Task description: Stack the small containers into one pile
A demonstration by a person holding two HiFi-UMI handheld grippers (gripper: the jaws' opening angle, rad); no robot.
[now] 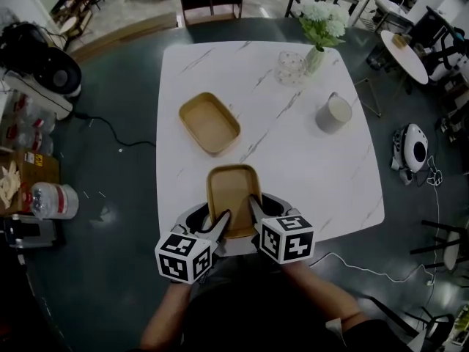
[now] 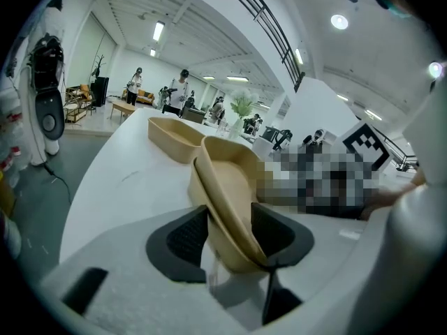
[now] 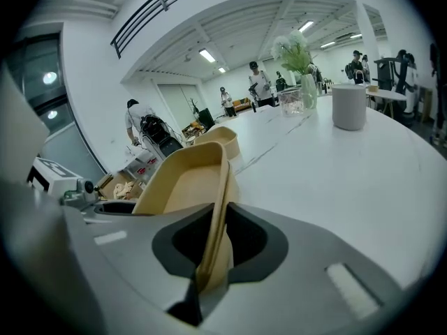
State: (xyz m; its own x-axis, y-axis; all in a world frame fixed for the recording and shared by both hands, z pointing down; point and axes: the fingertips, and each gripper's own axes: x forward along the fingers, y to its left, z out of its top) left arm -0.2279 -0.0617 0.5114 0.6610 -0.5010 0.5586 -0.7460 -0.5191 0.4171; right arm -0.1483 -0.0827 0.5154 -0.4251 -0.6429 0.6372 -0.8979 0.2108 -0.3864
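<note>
Tan container [image 1: 233, 193] lies at the near edge of the table [image 1: 322, 189], long axis pointing away, left gripper [image 1: 220, 222] and right gripper [image 1: 255, 210] each clamped on a near rim corner, second container [image 1: 209, 123] ahead-left.

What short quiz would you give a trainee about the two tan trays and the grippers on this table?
1. True or false: the near tray is already nested in the far tray.
2. What is the right gripper clamped on? A) a cup B) the near tray's rim C) nothing
3. How many tan trays are on the table?
Key: 1 false; 2 B; 3 two.
</note>
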